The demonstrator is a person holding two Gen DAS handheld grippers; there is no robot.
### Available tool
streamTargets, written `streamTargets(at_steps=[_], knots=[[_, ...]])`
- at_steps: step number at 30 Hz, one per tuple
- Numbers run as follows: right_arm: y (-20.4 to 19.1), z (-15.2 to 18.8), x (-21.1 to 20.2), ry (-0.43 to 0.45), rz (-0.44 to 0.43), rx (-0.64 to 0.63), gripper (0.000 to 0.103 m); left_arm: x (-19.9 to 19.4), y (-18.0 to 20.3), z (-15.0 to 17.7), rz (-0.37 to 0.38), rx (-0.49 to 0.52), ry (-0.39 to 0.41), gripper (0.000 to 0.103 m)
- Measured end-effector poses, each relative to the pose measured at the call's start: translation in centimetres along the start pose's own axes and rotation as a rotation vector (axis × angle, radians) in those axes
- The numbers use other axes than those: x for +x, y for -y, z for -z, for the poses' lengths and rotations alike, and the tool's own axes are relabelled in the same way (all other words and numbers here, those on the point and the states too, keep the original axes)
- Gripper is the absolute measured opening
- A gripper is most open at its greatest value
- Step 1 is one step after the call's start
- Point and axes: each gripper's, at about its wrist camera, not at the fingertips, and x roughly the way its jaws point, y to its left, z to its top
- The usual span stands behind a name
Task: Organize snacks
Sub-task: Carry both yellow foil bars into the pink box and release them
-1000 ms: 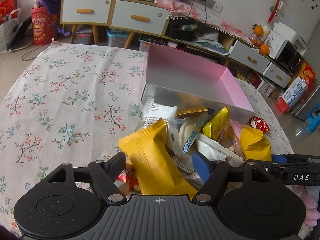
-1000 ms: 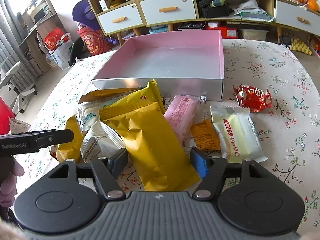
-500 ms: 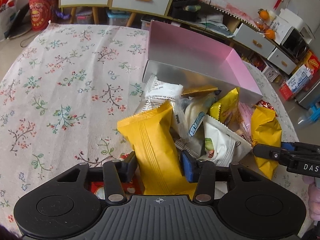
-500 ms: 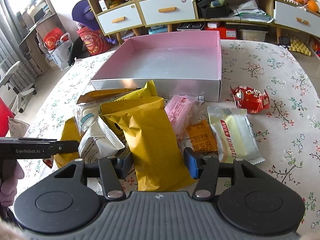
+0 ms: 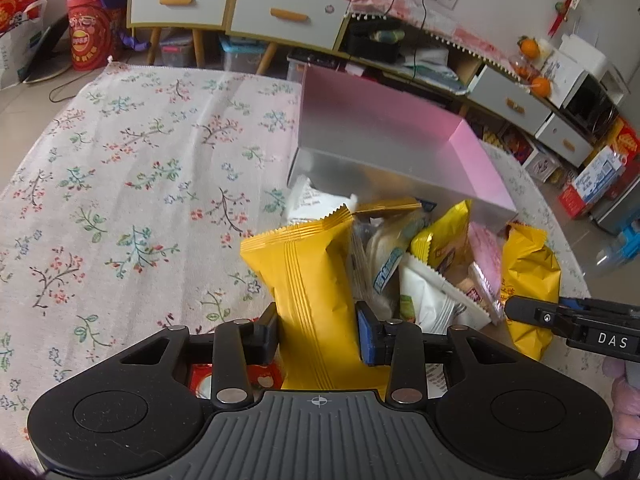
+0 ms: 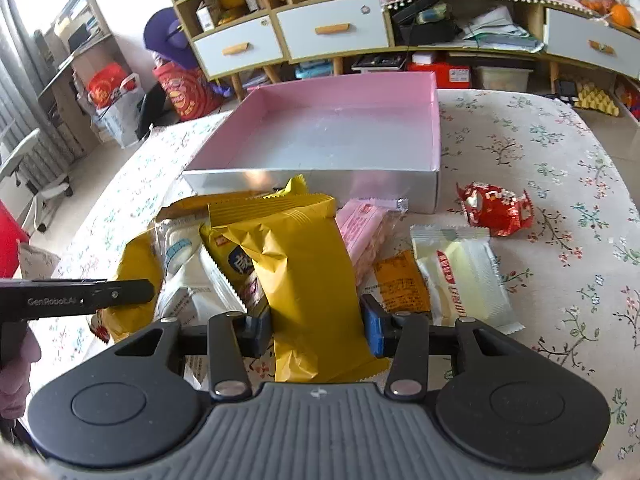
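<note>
A pile of snack packets lies in front of an empty pink box [image 5: 476, 152] [image 6: 435, 120] on the floral tablecloth. My left gripper [image 5: 317, 332] has its jaws closing, and both pads press the sides of a yellow packet [image 5: 308, 264] at the pile's left end. My right gripper [image 6: 316, 326] is closing too, its pads against another yellow packet [image 6: 304, 256] that lies over white packets [image 6: 180, 248] and a pink one [image 6: 364, 228]. Each gripper shows at the edge of the other's view, at either end of the pile.
Right of the pile lie an orange packet [image 6: 400, 280], a pale yellow packet [image 6: 464, 276] and a red packet [image 6: 496, 208]. A small red packet [image 5: 260, 376] lies under my left gripper. Bare tablecloth [image 5: 120, 200] spreads to the left. Drawers and shelves stand beyond the table.
Both grippers' jaws have narrowed from wide apart onto their yellow packets. The left packet now stands steeper between the pads.
</note>
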Motion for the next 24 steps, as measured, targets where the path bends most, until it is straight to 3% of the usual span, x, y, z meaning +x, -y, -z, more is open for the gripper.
streamTargets(at_steps=[13,24], knots=[[0.6,-1.1,-2.2,0.042,-0.062,0.132,0.041,-2.7,-0.5,-1.5,0.022,-0.059,0.086,0.034],[1.9,-6.7,0.3,0.081,-0.018,0.217,0.041,-0.9,0.8,-7.7,0.060,-0.065,0.128,0.034]])
